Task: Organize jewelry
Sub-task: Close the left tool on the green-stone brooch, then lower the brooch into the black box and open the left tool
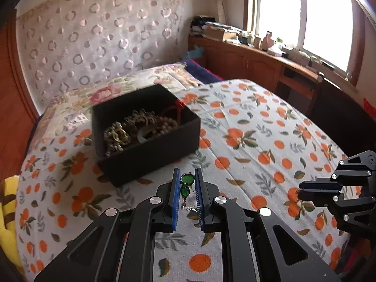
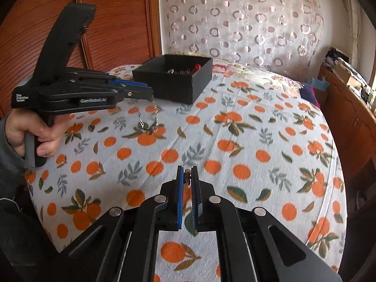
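A bright window (image 1: 303,21) lights a cluttered wooden cabinet (image 1: 246,63), a circle-patterned curtain (image 1: 94,40) and an orange-print bedsheet (image 1: 258,127).

bed (image 1: 246,122): orange-print sheet | black box (image 1: 150,145) resting on it

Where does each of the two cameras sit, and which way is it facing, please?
Left wrist: on the left gripper, looking past its green pendant to the black box; right gripper at the edge.
Right wrist: on the right gripper, pinching something small, facing the bedspread; hand visible.
Shared: box, bedspread, curtain.
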Demonstrator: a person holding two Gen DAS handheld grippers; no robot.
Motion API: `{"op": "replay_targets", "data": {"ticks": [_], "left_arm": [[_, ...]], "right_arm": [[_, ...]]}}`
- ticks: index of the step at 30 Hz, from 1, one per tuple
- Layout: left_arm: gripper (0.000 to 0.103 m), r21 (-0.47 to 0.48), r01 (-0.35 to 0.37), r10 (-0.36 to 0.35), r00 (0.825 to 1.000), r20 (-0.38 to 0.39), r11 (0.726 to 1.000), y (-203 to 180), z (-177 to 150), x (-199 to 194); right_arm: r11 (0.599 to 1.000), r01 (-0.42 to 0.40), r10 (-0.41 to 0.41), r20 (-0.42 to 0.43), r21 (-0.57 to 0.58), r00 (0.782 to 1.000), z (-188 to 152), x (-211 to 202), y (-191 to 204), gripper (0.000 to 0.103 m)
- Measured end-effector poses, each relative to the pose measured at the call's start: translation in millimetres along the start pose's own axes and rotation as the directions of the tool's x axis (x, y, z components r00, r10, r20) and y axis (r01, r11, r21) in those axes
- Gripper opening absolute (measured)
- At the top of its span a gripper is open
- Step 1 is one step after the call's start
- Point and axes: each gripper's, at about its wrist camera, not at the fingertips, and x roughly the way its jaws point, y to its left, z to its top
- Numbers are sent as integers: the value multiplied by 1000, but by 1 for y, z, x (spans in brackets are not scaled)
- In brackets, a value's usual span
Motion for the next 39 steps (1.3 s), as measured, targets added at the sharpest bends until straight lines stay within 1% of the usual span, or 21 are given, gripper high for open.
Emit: {"op": "replay_targets", "data": {"ticks": [8,14,23,29,35,39], "left_arm": [[11,-17,-13,14,999,45,1000,7,10,-18],[11,-32,-20,22,997,76,999,14,16,-31],[11,-45,-51,56,988,144,998,31,37,-57],[11,-54,-78,86,982,171,996,42,52,-65],[11,-75,-91,103,979,177,993,54,63,-66],[11,-94,-88,104,979,177,992,65,71,-60]], "right_arm": [[1000,12,-11,35,-25,999,26,-4,0,7],[999,11,-9,51,-39,999,46,1,1,7],[997,16,-8,100,-77,995,95,13,9,7],[999,12,-7,110,-53,994,131,33,3,7],[1000,-6,9,105,-26,994,159,57,-7,7],[999,-49,47,99,15,994,170,71,-14,7]]}}
